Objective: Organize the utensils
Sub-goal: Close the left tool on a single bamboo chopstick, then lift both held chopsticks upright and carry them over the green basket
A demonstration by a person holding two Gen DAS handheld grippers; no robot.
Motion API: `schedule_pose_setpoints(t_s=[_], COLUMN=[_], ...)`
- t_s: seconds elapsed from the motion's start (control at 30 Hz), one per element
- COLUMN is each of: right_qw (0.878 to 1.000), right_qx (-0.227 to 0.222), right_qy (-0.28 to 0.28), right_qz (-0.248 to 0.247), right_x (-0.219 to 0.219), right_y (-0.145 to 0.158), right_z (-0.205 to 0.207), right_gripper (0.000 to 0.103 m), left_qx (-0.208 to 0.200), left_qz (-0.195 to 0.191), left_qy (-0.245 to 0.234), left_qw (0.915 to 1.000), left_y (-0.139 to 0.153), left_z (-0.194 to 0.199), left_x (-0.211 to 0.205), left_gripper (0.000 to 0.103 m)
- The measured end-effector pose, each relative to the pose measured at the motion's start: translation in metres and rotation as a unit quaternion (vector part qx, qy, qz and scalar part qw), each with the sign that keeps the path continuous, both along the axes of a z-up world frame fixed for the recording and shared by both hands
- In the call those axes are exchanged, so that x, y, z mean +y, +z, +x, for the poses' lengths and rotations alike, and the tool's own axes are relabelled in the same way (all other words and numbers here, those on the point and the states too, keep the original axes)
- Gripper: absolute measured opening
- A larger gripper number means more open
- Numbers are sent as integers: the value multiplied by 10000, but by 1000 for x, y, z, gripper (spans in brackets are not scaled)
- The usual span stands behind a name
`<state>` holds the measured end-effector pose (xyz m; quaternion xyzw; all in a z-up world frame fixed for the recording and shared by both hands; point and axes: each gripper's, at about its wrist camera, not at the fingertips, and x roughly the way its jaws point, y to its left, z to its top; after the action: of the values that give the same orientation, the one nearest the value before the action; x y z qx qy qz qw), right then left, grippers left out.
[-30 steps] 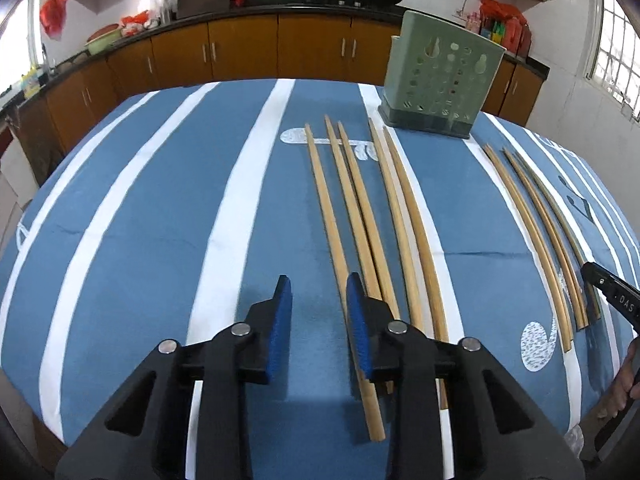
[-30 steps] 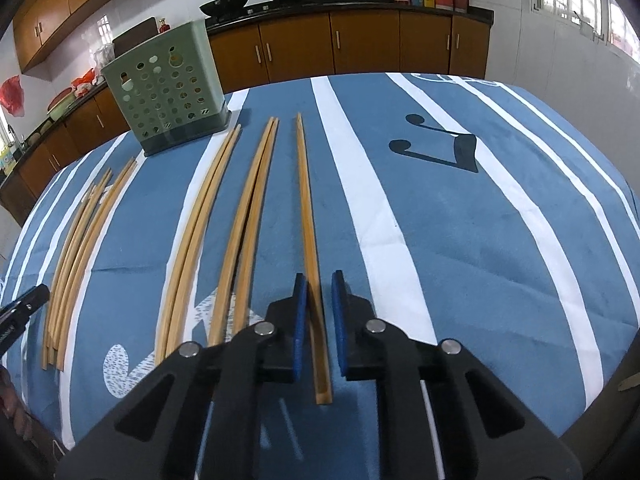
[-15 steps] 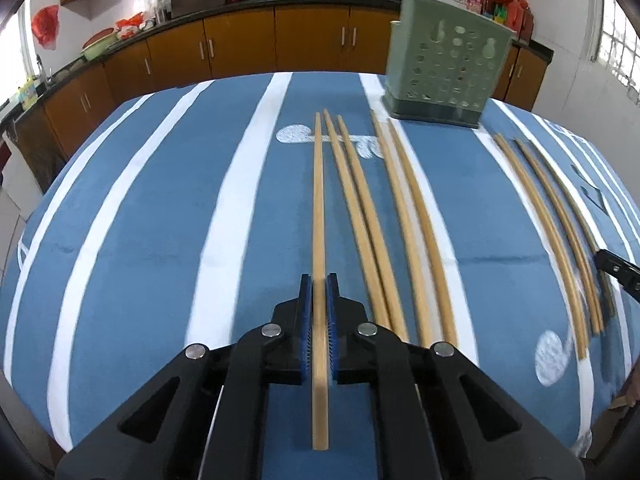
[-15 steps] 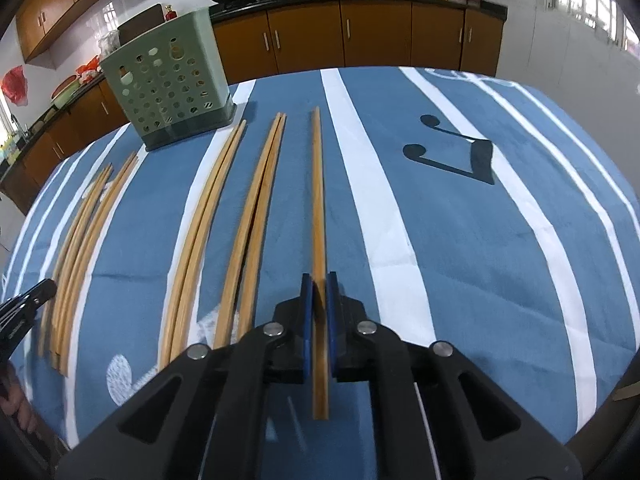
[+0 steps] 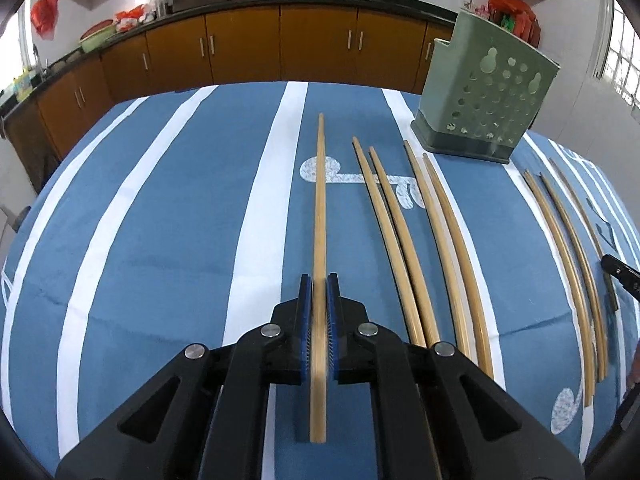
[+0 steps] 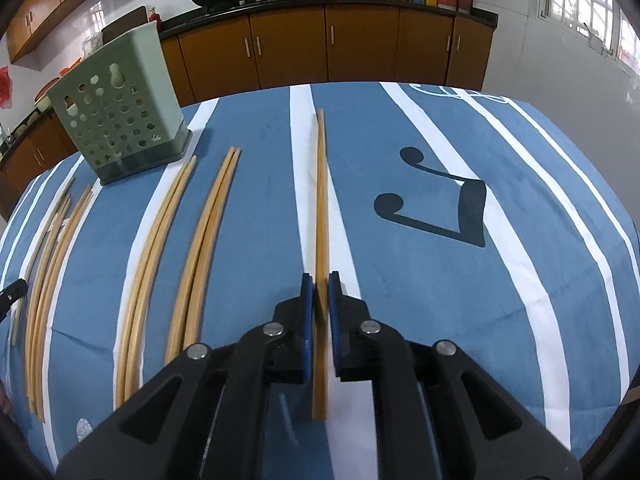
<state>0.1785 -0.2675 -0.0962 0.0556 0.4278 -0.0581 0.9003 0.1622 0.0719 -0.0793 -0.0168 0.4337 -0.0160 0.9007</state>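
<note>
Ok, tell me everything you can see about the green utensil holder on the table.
The green utensil holder is a boxy, pale sage container that looks like plastic, with round drainage holes and keyhole-shaped slots through its walls and a darker grey-green base tray. It stands upright at the far side of the blue striped tablecloth, beyond the rows of loose chopsticks. Nothing visibly touches it, and its inside is hidden.

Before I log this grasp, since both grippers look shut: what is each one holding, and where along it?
Left gripper clamps a chopstick near its thick near end. Right gripper clamps another chopstick, also near that end; the tips point away.
</note>
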Motion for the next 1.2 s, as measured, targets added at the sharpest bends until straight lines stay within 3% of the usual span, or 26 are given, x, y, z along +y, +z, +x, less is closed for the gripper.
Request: schedule_pose_setpoints(t_s=[0.33,0.43,0.63,0.9,1.2], right_qw=[10000,9999,9997,9964,9857], right_qx=[-38,-75,-212,-841,-1682], right_qy=[76,70,64,53,9], right_qz=[-4,-48,98,101,30], right_x=[10,10,5,1,-1], right_y=[0,-1,10,52,105], right_z=[-17,-20,-23,-34,-40], right_gripper=[17,10,8,8,8], left_qx=[-76,-121,-85,-727,-1540], left_qz=[73,90,128,66,-82], left_qy=[1,24,-6,-34,111], left_qw=[9999,9999,9999,9973,9880], left_y=[-1,-2,1,46,103], left_z=[-22,-26,-24,-30,-32], left_x=[0,1,1,8,15], left_gripper=[8,8,7,7,7])
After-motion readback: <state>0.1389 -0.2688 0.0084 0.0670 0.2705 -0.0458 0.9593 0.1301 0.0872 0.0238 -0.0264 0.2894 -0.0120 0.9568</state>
